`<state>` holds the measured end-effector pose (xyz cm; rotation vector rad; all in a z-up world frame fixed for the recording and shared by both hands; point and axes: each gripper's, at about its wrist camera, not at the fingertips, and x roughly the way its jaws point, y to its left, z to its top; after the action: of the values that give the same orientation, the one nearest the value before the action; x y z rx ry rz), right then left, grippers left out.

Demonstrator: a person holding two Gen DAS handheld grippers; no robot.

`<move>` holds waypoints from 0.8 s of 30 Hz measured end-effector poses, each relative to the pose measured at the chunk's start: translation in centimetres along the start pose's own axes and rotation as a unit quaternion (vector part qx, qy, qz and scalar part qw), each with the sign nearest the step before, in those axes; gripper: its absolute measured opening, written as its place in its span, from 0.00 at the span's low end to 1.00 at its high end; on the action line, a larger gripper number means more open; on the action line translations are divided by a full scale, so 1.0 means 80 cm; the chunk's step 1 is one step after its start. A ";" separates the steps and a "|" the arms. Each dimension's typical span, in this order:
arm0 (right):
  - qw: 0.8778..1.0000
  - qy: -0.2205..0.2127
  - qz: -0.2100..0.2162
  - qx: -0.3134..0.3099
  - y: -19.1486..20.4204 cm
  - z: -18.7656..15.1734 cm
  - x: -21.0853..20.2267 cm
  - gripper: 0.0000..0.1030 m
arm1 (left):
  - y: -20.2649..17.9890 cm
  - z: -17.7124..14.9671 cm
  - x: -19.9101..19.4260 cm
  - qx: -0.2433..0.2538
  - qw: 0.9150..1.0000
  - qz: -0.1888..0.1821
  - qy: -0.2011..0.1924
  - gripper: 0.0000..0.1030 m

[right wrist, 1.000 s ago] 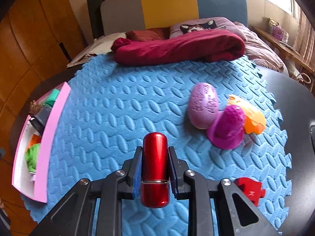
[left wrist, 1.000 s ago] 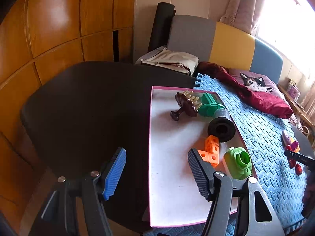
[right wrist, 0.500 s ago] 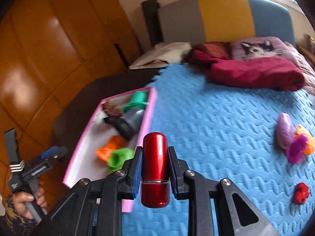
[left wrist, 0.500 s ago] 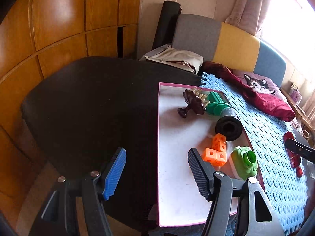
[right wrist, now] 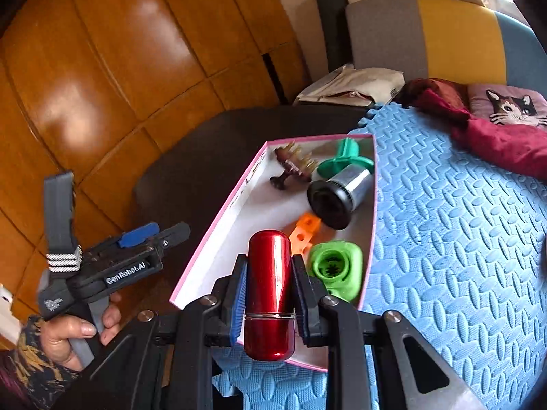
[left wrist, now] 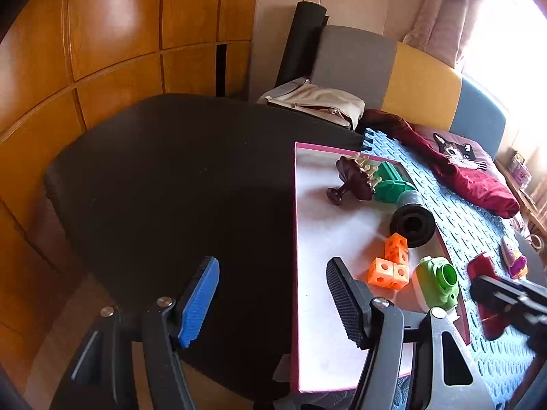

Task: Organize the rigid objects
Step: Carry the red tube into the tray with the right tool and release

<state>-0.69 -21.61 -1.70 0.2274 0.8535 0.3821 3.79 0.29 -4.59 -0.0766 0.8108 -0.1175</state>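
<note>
One hand-held gripper (right wrist: 269, 294) tilted down, clamping red capsule (right wrist: 270, 294)

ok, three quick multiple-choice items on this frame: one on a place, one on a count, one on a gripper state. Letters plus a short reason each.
1. Where does the green toy camera lie?
A. in the pink-rimmed box
B. on the blue mat
C. on the dark table

2. How many cubes make up the orange block piece?
A. one
B. three
C. six

3. What is the right gripper doing?
A. open and empty
B. clamped on the red cylinder
C. gripping the box rim

Answers:
1. A, it sits inside the box walls.
2. B, three joined cubes show.
3. B, both pads press the cylinder's sides.
</note>
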 end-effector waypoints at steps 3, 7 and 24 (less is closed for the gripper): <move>0.999 0.019 -0.020 -0.020 0.008 -0.008 0.028 0.23 | 0.000 -0.002 0.000 0.004 1.000 -0.001 0.001 0.64; 0.996 0.046 -0.056 -0.044 0.005 -0.023 0.066 0.23 | -0.003 -0.004 0.001 0.006 1.000 -0.003 0.006 0.64; 0.996 0.052 -0.053 -0.043 0.008 -0.034 0.068 0.37 | -0.010 -0.007 -0.006 0.021 1.000 -0.003 0.003 0.64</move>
<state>0.30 -18.67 -6.99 0.0827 0.9446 0.3317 3.00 -0.47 -4.59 -0.0400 0.8149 -0.1403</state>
